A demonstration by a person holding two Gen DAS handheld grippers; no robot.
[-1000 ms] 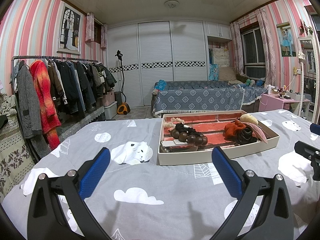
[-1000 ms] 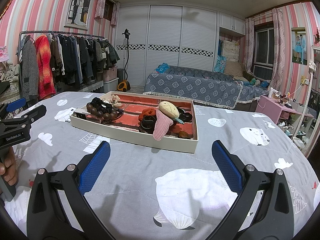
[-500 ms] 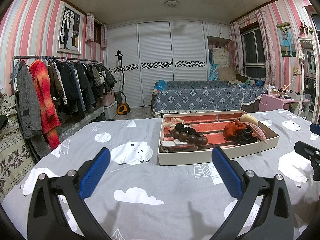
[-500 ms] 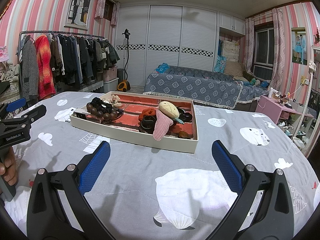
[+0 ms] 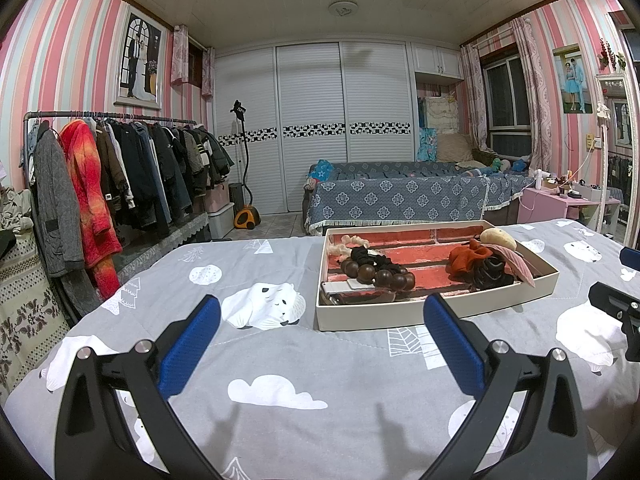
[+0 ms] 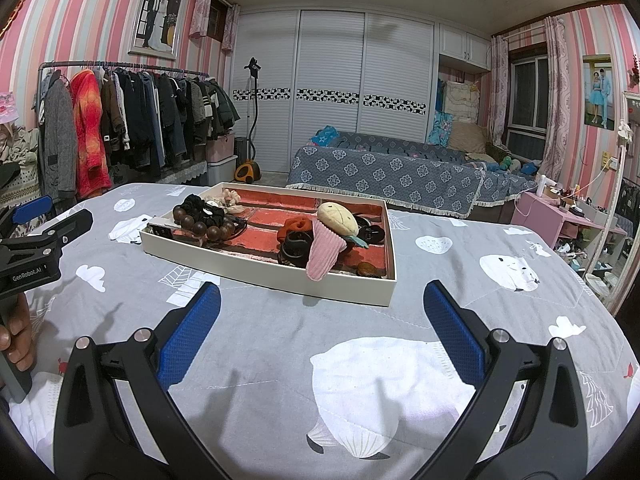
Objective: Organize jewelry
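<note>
A shallow cream tray [image 5: 436,312] with a red brick-patterned floor lies on a grey bedspread [image 5: 280,360] printed with white bears and clouds, and everything else is placed from it. The left gripper [image 5: 320,340] hangs over the bedspread on the near side of the tray, its blue-padded jaws spread wide and holding nothing; the tray's near wall shows between the pads, well clear of them. The right gripper [image 6: 320,336] sits off the tray's near long wall, jaws likewise wide apart and empty, not touching the tray. Inside the tray, at the end nearer the clothes rack [image 6: 120,120], a bracelet of large dark brown wooden beads [image 5: 380,276] rests against a black scrunchie [image 5: 368,258], with a pale scrunchie [image 5: 340,246] just behind them at the far corner. At the opposite end an orange scrunchie [image 5: 466,258] touches a black hair claw [image 5: 492,274]; a pink ribbed fabric piece [image 6: 324,252] drapes over the claw and a cream plush piece [image 6: 338,218] sits against its top. In the right wrist view, a hand [image 6: 16,332] grips the left gripper's handle, out beyond the tray's rack-side end.
</note>
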